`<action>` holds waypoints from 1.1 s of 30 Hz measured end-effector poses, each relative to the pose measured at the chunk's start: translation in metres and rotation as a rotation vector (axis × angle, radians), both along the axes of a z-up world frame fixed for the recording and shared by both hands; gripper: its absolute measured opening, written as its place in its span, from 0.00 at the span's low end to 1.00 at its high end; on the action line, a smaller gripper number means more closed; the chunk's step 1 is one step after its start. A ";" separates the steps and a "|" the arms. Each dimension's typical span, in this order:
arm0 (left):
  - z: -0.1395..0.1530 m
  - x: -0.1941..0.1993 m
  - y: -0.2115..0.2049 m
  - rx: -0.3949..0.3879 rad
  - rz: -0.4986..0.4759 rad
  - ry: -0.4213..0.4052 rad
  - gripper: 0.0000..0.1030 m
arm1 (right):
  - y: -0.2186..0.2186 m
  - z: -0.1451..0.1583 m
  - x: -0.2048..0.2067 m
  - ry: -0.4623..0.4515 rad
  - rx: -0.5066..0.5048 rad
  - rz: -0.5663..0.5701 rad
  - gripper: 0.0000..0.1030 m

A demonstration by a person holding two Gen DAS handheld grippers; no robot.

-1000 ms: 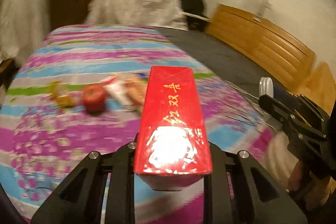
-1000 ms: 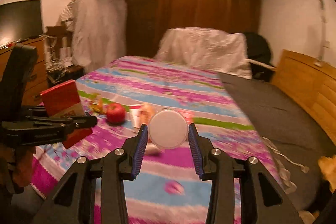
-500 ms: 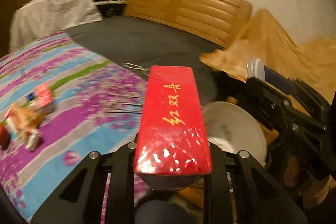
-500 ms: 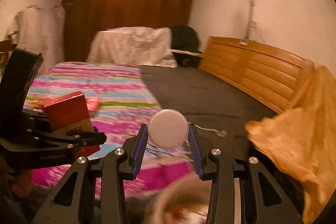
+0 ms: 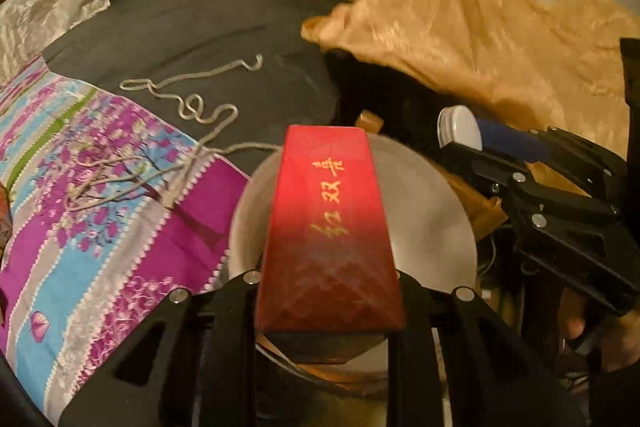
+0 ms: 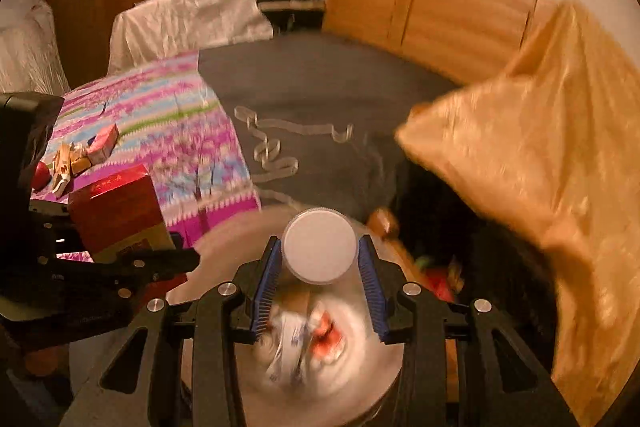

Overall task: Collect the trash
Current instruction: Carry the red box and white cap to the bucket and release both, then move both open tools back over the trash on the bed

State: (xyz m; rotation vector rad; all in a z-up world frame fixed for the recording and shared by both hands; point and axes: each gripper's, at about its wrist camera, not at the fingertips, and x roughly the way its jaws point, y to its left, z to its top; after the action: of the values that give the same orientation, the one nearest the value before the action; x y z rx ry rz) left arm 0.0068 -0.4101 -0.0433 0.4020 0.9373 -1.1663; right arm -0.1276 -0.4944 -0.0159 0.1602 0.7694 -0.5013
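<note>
My left gripper (image 5: 324, 291) is shut on a red box with gold characters (image 5: 332, 227) and holds it over a round white bin (image 5: 432, 211) beside the bed. The red box also shows at the left of the right wrist view (image 6: 116, 211). My right gripper (image 6: 318, 267) is shut on a white round lid or jar (image 6: 319, 246) and holds it above the same bin (image 6: 384, 379), which has wrappers and red scraps inside. The right gripper also shows in the left wrist view (image 5: 496, 147), still holding the white lid (image 5: 460, 127).
A striped purple and blue bedsheet (image 5: 80, 187) covers the bed, with a grey blanket (image 5: 200, 27) and a loose cord (image 5: 192, 99) on it. More trash and a red apple (image 6: 40, 175) lie on the sheet. A golden cloth (image 5: 480, 27) hangs at right.
Both grippers have swung right, away from the trash on the bed, and now hang over the white bin. Each still holds its item.
</note>
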 end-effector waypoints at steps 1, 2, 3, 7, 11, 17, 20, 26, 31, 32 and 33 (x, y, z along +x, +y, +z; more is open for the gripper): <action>-0.004 -0.003 -0.005 0.016 -0.005 0.004 0.20 | -0.001 -0.007 0.007 0.021 0.015 0.000 0.39; -0.011 -0.003 -0.012 0.037 -0.012 0.013 0.20 | -0.008 -0.019 0.011 0.044 0.046 -0.002 0.39; -0.014 -0.004 -0.015 0.050 -0.019 0.019 0.20 | -0.012 -0.027 0.010 0.057 0.067 -0.002 0.39; -0.029 -0.008 -0.024 0.083 -0.039 0.037 0.20 | -0.023 -0.051 0.019 0.086 0.117 -0.007 0.39; -0.038 -0.007 -0.030 0.105 -0.039 0.040 0.20 | -0.025 -0.061 0.025 0.097 0.137 -0.009 0.40; -0.035 -0.002 -0.032 0.109 -0.018 0.023 0.38 | -0.027 -0.059 0.031 0.086 0.138 -0.008 0.50; -0.031 0.000 -0.028 0.090 -0.004 0.016 0.58 | -0.027 -0.052 0.026 0.059 0.137 -0.014 0.65; -0.024 0.006 -0.020 0.073 0.020 -0.001 0.58 | -0.024 -0.044 0.023 0.039 0.125 -0.027 0.65; -0.010 0.018 0.006 0.043 0.068 -0.017 0.58 | 0.001 -0.024 0.024 -0.031 0.084 0.027 0.67; -0.005 0.022 0.018 0.029 0.084 -0.029 0.58 | 0.014 -0.015 0.026 -0.063 0.069 0.055 0.70; -0.001 0.026 0.026 0.022 0.096 -0.041 0.58 | 0.024 -0.008 0.028 -0.085 0.057 0.073 0.75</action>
State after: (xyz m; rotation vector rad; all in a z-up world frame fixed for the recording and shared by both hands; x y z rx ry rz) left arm 0.0327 -0.3840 -0.0443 0.3929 0.9250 -1.0574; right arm -0.0995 -0.4707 -0.0240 0.2045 0.7042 -0.4012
